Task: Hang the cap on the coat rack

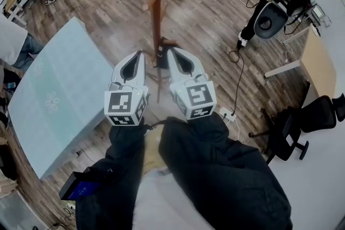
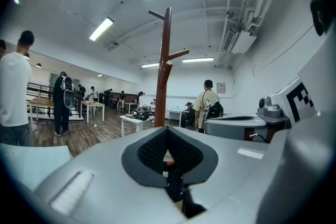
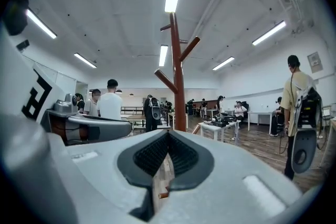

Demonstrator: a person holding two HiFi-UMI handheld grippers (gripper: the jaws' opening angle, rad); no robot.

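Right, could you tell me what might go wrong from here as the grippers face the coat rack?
1. The left gripper and right gripper both have their fingers together, yet neither gripper view clearly shows a cap between them; any hold is probably slight and could slip.
2. The grippers sit side by side with the coat rack pole straight ahead, so a forward reach might knock it.
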